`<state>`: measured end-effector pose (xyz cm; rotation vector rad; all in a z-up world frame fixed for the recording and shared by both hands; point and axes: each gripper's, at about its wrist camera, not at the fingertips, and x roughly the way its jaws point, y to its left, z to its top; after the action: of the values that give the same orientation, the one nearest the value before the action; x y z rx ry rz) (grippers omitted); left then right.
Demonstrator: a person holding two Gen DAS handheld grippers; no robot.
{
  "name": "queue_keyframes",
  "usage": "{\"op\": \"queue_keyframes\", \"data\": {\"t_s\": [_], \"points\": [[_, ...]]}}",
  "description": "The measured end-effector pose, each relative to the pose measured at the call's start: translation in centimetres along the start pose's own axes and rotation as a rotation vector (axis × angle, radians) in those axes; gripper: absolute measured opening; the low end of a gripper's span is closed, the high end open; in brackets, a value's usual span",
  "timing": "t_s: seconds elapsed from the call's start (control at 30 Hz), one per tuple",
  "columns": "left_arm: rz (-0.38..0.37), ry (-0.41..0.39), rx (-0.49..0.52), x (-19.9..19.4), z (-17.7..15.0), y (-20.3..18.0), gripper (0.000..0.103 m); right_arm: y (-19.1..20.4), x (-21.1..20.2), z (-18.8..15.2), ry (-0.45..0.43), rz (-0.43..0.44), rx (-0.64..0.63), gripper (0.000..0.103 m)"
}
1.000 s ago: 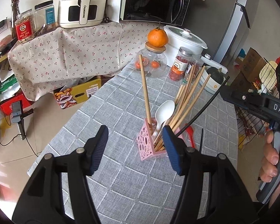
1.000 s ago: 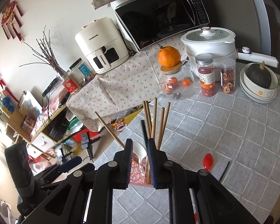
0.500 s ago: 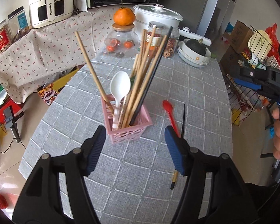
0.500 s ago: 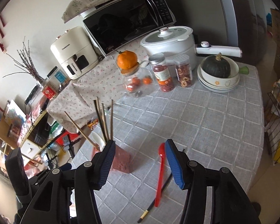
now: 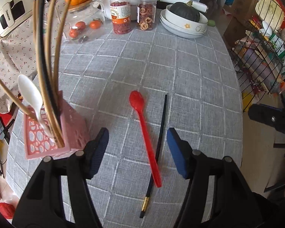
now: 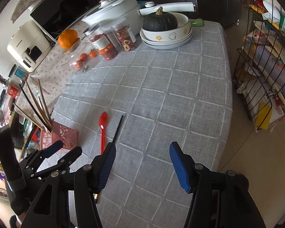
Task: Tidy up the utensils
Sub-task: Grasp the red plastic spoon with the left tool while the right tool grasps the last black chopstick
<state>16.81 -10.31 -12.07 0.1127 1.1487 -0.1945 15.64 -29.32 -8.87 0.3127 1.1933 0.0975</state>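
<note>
most utensils already stand in the holder (image 5: 70,133). a spoon (image 5: 144,131) and chopstick (image 5: 160,133) lie between the left gripper (image 5: 137,148)'s wide, empty jaws. the right gripper (image 6: 142,163) is also wide, empty.

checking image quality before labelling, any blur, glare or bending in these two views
Left wrist view: chopsticks in the pink holder bow strongly from fisheye, red spoon slightly smeared. Right wrist view: sharp centre, table edge curved, corners vignetted; no strong glare.
</note>
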Motion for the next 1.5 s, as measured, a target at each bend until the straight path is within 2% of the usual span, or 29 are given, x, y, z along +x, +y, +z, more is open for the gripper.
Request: {"op": "queue_keyframes", "data": {"t_s": [0.1, 0.23, 0.37, 0.5, 0.57, 0.6, 0.67, 0.83, 1.07, 1.3, 1.4, 1.5], "points": [[0.039, 0.032, 0.005, 2.8, 1.5, -0.6, 0.049, -1.0, 1.0, -0.1, 0.024, -0.015, 0.006, 0.060], [0.076, 0.076, -0.028, 6.2, 3.1, -0.2, 0.045, -1.4, 2.0, 0.0, 0.057, -0.022, 0.004, 0.060], [0.096, 0.085, -0.013, 8.4, 4.2, -0.2, 0.044, -1.0, 2.5, 0.2, 0.072, -0.009, -0.001, 0.060], [0.076, 0.102, -0.043, 9.7, 5.1, 0.0, 0.043, -0.6, 3.3, 0.5, 0.086, -0.010, -0.006, 0.060], [0.053, 0.115, -0.063, 9.8, 5.4, 0.2, 0.039, -0.6, 3.6, 0.6, 0.093, -0.014, -0.003, 0.060], [0.049, 0.116, -0.068, 9.8, 5.5, 0.3, 0.031, -0.6, 3.8, 0.7, 0.097, -0.016, -0.001, 0.060], [0.045, 0.122, -0.059, 9.7, 5.3, 0.3, 0.028, -0.6, 4.0, 0.8, 0.102, -0.016, 0.006, 0.060], [-0.013, 0.064, -0.063, 6.8, 3.8, 0.1, 0.028, -0.6, 4.3, 0.8, 0.108, -0.015, 0.010, 0.060], [-0.086, -0.059, -0.009, -0.7, 1.1, -0.7, 0.028, 0.4, 5.3, 0.9, 0.118, -0.009, 0.023, 0.060], [-0.143, -0.188, 0.001, -7.4, -0.9, 3.4, 0.028, 3.7, 7.6, 1.3, 0.142, 0.029, 0.030, 0.060], [-0.159, -0.243, -0.035, -9.6, -2.3, 5.5, 0.028, 5.4, 9.4, 1.4, 0.158, 0.037, 0.013, 0.055], [-0.150, -0.299, -0.062, -10.8, -3.8, 7.4, 0.028, 6.6, 11.2, 1.4, 0.174, 0.039, 0.013, 0.041]]}}
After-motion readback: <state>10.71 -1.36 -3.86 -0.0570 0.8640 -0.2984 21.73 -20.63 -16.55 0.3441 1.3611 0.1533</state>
